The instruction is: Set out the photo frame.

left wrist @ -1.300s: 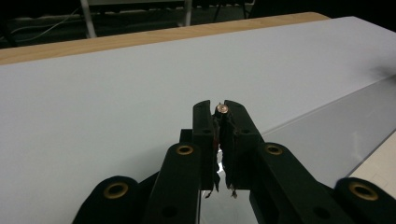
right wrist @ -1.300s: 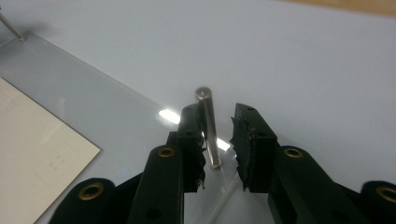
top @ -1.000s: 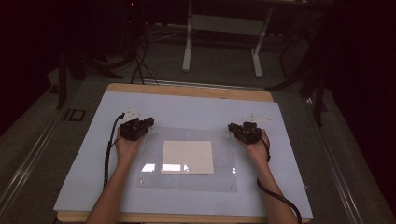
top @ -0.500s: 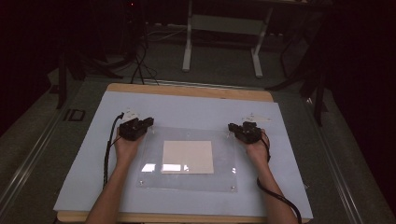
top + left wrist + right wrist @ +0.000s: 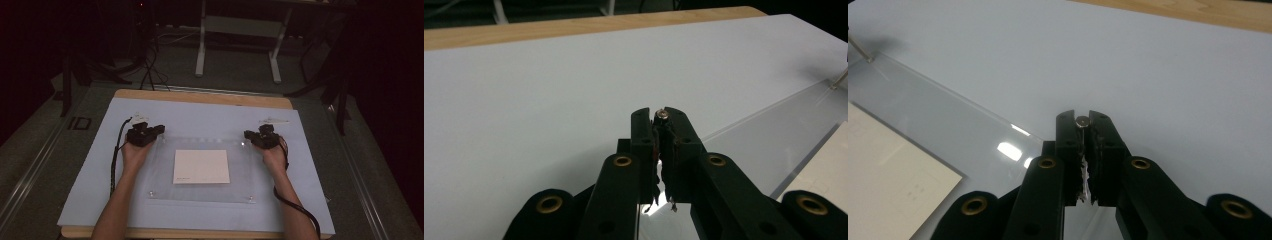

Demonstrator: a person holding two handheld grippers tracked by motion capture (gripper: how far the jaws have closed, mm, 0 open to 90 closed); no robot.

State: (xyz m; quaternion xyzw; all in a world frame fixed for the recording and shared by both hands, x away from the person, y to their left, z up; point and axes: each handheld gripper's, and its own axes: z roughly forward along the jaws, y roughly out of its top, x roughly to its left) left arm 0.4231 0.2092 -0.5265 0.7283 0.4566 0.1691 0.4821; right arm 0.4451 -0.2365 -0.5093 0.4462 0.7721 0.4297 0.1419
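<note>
Acrylic sheet [image 5: 200,172] lies flat near my edge of the table, on the pale blue mat [image 5: 90,175], with a white card [image 5: 201,166] lying at its middle; whether the card sits under or on the clear plastic I cannot tell. At each near corner a small metal stud [image 5: 150,193] stands untouched. Farther up, my left gripper [image 5: 159,130] is at the sheet's far left corner and my right gripper [image 5: 247,134] at its far right corner. Over the last second both pairs of jaws have drawn in the last little way, and each is now clenched on a small round-headed stud: in the left gripper view the stud [image 5: 662,115] sits pinched between the black tips, and the right gripper view shows its twin [image 5: 1081,120] gripped the same way. Both hands look just where they were a second ago. I judge this means the two far corner fastenings are now secured in hand, so the next step, lifting or turning them, can begin with the sheet steadied on both sides. No container is on the table. Beyond the mat runs the wooden table edge [image 5: 200,97], then a dark floor with a stand's legs [image 5: 200,60] and cables.
</note>
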